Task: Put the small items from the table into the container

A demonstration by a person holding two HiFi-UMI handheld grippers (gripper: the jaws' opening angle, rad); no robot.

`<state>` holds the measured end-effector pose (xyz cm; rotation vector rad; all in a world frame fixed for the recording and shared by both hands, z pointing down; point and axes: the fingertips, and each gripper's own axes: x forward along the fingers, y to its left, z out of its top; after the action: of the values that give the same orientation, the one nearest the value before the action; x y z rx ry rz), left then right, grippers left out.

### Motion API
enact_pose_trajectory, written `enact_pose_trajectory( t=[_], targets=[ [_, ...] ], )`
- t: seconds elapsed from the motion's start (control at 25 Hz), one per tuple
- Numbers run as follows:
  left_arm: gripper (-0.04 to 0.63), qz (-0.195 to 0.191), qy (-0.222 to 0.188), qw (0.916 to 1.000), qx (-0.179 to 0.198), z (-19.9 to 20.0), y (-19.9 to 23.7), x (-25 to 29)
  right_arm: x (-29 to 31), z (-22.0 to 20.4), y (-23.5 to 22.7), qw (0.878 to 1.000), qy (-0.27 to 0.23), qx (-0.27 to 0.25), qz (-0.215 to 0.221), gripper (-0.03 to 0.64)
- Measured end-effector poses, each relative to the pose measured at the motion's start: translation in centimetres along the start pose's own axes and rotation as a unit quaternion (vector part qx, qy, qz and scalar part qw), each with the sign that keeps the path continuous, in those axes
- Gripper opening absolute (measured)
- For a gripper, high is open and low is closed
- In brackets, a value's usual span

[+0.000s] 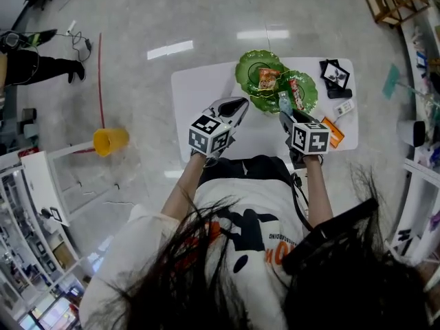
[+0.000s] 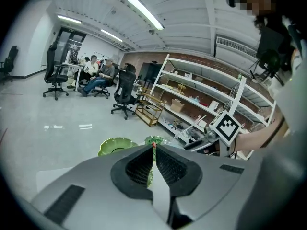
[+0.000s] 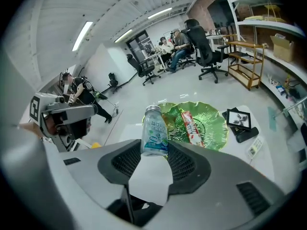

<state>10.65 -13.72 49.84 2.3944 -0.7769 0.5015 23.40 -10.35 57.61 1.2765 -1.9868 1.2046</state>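
Note:
Two green leaf-shaped plates (image 1: 249,66) (image 1: 311,88) stand overlapping at the far middle of the white table (image 1: 192,88). One holds an orange snack packet (image 1: 268,78), the other a red snack bar (image 1: 296,93). My right gripper (image 3: 154,145) is shut on a small clear bottle (image 3: 154,131) with a blue-green label and a silver cap, held upright above the table just short of the plate (image 3: 211,123) with the red bar (image 3: 192,127). My left gripper (image 2: 154,147) hovers left of the plates (image 2: 116,145); its tips meet and I see nothing between them. In the head view both grippers (image 1: 237,105) (image 1: 284,110) hang over the table's near half.
At the table's right end lie a black picture frame (image 1: 335,72), a black remote (image 1: 339,93), a white calculator (image 1: 344,106) and an orange item (image 1: 334,130). A yellow bucket (image 1: 110,141) stands on the floor to the left. Shelving lines the right side.

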Motion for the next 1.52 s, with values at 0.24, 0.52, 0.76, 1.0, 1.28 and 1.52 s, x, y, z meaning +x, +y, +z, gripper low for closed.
enact_pose_trajectory(
  t=[0.24, 0.52, 0.76, 1.0, 1.28, 1.52],
  targets=[
    [0.011, 0.007, 0.010, 0.9999, 0.004, -0.4, -0.7, -0.3, 1.6, 0.8, -3.0, 1.000, 0.008, 0.003, -0.025, 0.183],
    [0.011, 0.019, 0.027, 0.9994, -0.009, -2.3, -0.9, -1.0, 2.3, 2.1, -4.5, 0.998, -0.016, 0.052, -0.031, 0.183],
    [0.011, 0.032, 0.022, 0.9991, -0.020, -3.0, -1.0, -1.4, 1.8, 2.7, -4.6, 0.998, -0.031, 0.039, -0.034, 0.184],
    [0.011, 0.039, 0.020, 0.9987, -0.027, -3.6, -1.0, -2.1, 1.4, 3.6, -3.1, 0.997, -0.059, 0.047, -0.004, 0.184],
    [0.011, 0.049, 0.020, 0.9980, -0.035, -3.9, -0.6, -2.5, 1.3, 5.3, -1.1, 0.997, -0.071, 0.028, 0.024, 0.184],
    [0.011, 0.051, 0.019, 0.9978, -0.038, -4.2, -0.5, -2.5, 0.6, 5.3, -0.3, 0.996, -0.076, 0.017, 0.033, 0.184]
  ],
)
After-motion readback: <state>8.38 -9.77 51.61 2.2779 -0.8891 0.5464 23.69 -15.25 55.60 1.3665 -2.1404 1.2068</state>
